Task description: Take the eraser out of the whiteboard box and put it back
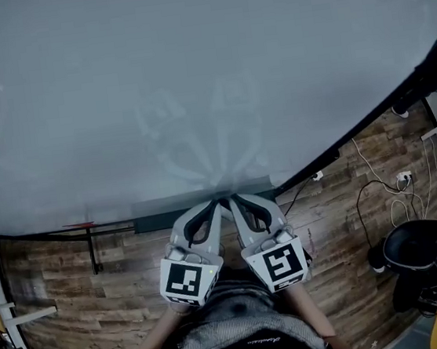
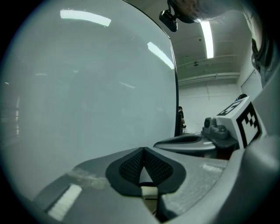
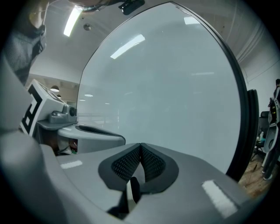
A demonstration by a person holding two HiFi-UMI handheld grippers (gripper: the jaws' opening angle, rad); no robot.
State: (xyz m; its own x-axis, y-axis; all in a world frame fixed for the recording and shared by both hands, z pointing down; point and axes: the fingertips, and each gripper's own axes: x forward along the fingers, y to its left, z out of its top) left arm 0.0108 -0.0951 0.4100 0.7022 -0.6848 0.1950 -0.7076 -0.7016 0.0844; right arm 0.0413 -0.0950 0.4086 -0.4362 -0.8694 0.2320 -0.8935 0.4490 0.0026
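The left hand-held gripper (image 2: pixel 143 151) and right hand-held gripper (image 3: pixel 140 145) are clenched on nothing (tips together) by the whiteboard (image 1: pixel 191 78). No eraser shows, so the job looks unstarted or finished.

Forward passage is closed off by the large pale grey whiteboard (image 1: pixel 191 78) and the dark grey ledge (image 1: pixel 156 215) along its lower edge. Hardly any gap is left between the left gripper (image 1: pixel 216 204) and the right gripper (image 1: pixel 234 199). Room is left outward, over the wood-plank floor (image 1: pixel 83 297).
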